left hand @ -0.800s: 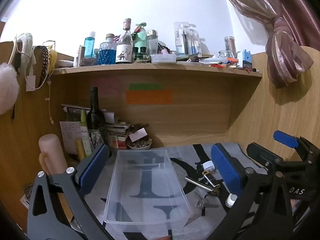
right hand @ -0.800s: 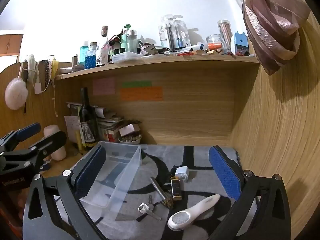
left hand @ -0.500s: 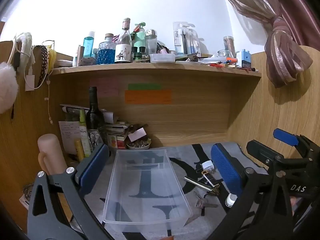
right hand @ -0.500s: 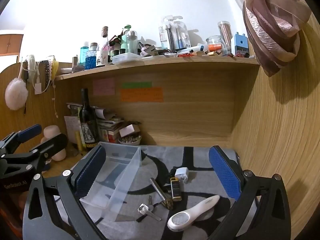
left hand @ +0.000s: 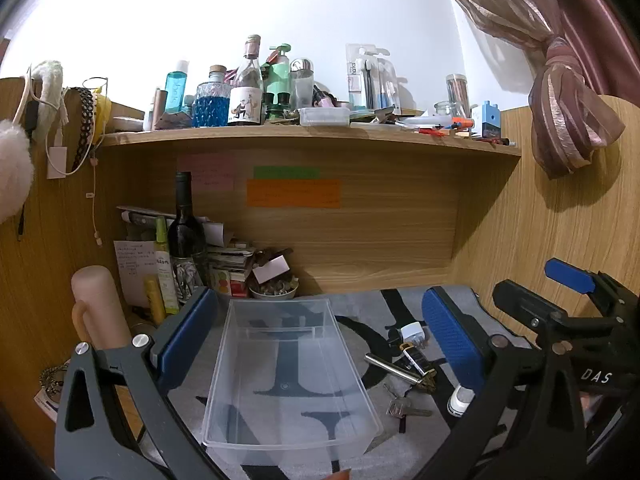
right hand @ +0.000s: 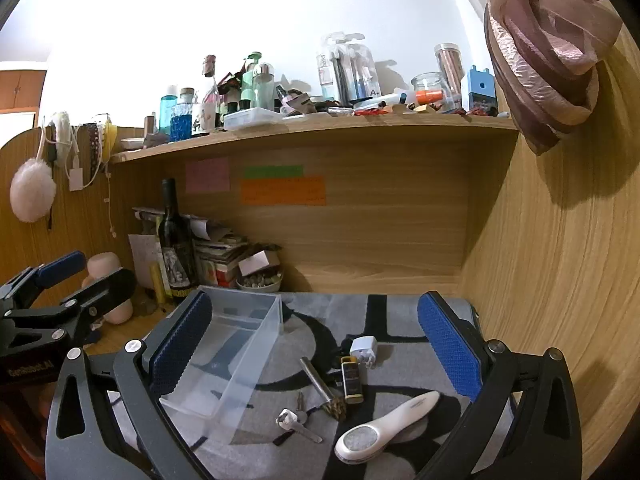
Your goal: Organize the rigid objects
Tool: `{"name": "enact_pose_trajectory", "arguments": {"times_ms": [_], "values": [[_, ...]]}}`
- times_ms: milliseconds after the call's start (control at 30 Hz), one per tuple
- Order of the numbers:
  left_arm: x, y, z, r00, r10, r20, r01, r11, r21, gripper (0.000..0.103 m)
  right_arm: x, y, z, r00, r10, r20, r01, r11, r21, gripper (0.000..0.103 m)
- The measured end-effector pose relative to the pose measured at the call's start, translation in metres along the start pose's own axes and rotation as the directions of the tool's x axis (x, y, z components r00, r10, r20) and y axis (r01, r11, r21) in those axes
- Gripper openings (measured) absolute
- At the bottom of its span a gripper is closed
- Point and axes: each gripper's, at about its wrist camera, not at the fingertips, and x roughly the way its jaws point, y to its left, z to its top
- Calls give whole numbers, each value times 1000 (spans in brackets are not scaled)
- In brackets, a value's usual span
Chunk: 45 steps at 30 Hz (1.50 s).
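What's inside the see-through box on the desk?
Nothing. The clear box is empty; only the grey patterned mat shows through its bottom. The keys, charger and lighter lie outside it on the mat.

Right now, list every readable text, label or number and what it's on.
"DAS": on the body of the right claw.
"A+": on a clear packet on the shelf.
Lettering on the left claw body: too blurred to read.
Sticky notes and wine bottle label: too small to read.
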Motion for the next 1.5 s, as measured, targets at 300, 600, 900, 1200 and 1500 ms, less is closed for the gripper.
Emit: {"name": "enact_pose_trajectory", "arguments": {"times_ms": [300, 600, 900, 1200, 1500], "values": [[-1, -1, 2, 1000, -3, 1, 3, 1000, 5, 103, -2, 0, 3, 1000, -3, 13, 3, 1000, -3, 103], [-3, -3, 3, 1000, -11, 4, 11, 1000, 4, 103, -3, 1, 3, 1000, -1, 14, 1, 1000, -1, 103], [-3, -3, 3, 1000, -9, 5, 9, 1000, 6, 103, -4, 3, 4, 1000, 1, 12, -1, 1000, 3, 103], [-4, -4, 2, 1000, -9, 6, 9, 1000, 8, 103, -4, 5, 6, 1000, 1, 10, -1, 1000, 5, 103], [-4, -4, 3, 1000, -7, 9, 7, 1000, 7, 103, -4, 4, 5, 1000, 3, 11, -3, 1000, 6, 103]]}}
